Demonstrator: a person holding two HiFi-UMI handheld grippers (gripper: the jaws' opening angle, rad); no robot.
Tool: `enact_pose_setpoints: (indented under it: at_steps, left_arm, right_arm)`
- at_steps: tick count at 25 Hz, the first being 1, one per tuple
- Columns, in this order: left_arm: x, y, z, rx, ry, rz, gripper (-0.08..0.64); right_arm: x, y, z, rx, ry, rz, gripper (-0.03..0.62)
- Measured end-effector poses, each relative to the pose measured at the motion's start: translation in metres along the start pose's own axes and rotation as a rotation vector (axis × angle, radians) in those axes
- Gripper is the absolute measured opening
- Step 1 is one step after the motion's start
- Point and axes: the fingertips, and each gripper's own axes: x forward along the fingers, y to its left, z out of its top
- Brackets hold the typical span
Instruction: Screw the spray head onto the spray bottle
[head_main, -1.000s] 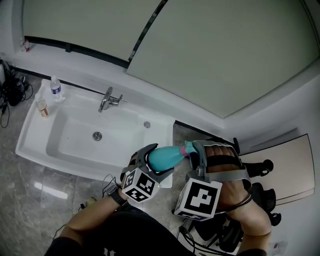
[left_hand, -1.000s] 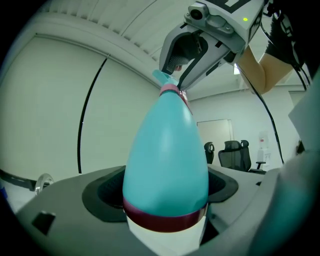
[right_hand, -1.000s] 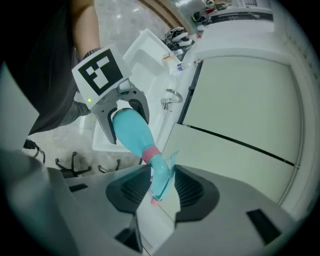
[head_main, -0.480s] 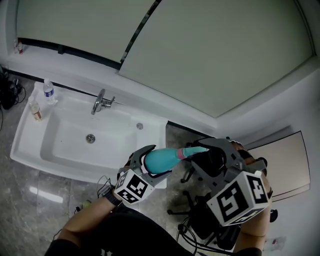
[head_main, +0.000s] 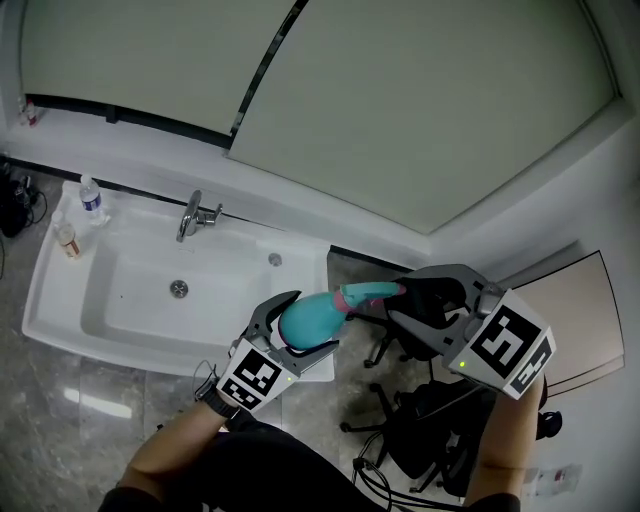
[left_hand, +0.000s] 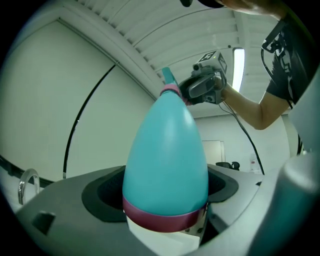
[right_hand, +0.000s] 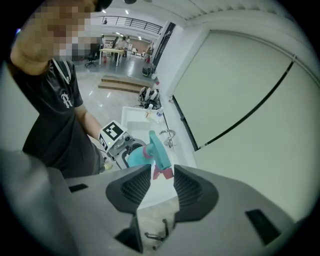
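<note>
Two grippers are working together in mid-air near the corner of the white ceramic sink (head_main: 60, 300). The left gripper (head_main: 312, 322) is clamping the teal, egg-shaped plastic spray bottle (left_hand: 167, 150) around its wide lower body and holding it roughly level. The right gripper (right_hand: 159, 172), its jaws partly spread, is pinching the teal-and-pink plastic spray head (head_main: 366, 294), which is sitting on the bottle's neck. The threading step appears to be under way, though how far the head is seated is not showing. The next move is likely calling for a twist of the head about the neck's axis, with the left side bracing the bottle against that turn.
</note>
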Motion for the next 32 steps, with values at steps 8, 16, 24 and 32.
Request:
enact_pose_setpoints:
  at_steps: [8,16,24,32]
  left_arm:
    - [0.001,0.010,-0.013,-0.058,0.047,0.023,0.426]
    - [0.000,0.006,-0.016,-0.049,0.054,0.002,0.426]
    - [-0.003,-0.013,-0.004,-0.022,0.034,-0.090,0.426]
    - [-0.002,-0.024,-0.002,0.002,0.050,-0.170,0.426]
  right_arm:
    - [0.008,0.020,0.027,-0.062,0.012,0.000,0.140]
    - [0.008,0.045,0.039,-0.111,-0.021,0.080,0.140]
    - [-0.010,0.016,0.031,-0.289,-0.100,0.074,0.140]
    - [0.024,0.037,0.024,-0.518,-0.026,0.212,0.140]
